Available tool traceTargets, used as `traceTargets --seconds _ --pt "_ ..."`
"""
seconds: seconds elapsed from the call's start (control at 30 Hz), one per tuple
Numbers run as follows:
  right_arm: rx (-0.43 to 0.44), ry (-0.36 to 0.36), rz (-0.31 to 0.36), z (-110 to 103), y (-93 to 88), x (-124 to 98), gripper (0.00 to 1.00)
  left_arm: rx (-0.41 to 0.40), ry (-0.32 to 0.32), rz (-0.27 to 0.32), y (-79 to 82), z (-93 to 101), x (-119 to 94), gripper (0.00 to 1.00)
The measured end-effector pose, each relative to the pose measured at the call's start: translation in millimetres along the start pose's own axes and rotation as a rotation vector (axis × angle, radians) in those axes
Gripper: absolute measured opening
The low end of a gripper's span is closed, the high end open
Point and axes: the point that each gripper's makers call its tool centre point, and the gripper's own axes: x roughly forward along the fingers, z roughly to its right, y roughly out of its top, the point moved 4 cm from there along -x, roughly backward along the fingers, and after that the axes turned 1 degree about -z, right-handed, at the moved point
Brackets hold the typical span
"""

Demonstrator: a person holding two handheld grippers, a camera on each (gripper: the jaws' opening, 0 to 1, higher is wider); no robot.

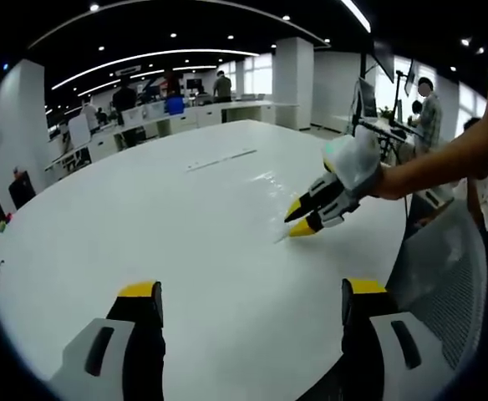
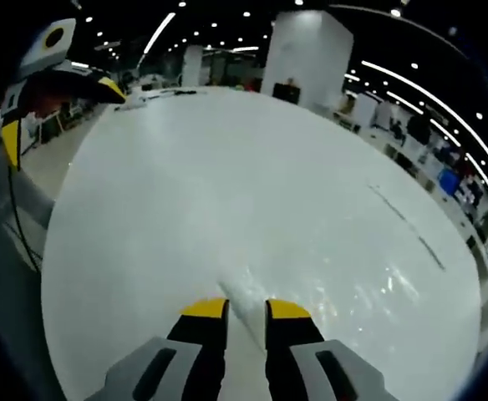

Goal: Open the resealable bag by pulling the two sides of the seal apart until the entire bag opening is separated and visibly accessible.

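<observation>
Reaching in from the right of the left gripper view, the right gripper (image 1: 301, 220) is pinching the near corner of the bag (image 1: 261, 188), its yellow tips nearly together on the clear plastic. In the right gripper view the same gripper (image 2: 246, 309) is showing its jaws drawn close, with a narrow gap between them and a thin edge of the bag (image 2: 242, 305) running up through that gap, so it is clamped on the bag.

The left gripper (image 1: 252, 290) is hanging over the table (image 1: 144, 209) with its jaws standing wide apart, touching nothing and well apart from the bag.

The bag is lying flat on the white table, hard to pick out because it is transparent and only glinting. In the left gripper view it is spreading away from the right gripper's tips toward the middle of the table, its long axis running roughly from that pinched corner up and to the left. Whether its seal is parted cannot be told.

A person's arm (image 1: 444, 163) is carrying the right gripper.
</observation>
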Motion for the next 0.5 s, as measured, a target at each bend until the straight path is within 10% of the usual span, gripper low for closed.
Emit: traceTargets --seconds 0.5 --pt "-0.310 -0.054 -0.057 -5.9 1.0 2.7 0.07 -0.016 0.017 0.003 0.0 -5.8 -2.5 0.84"
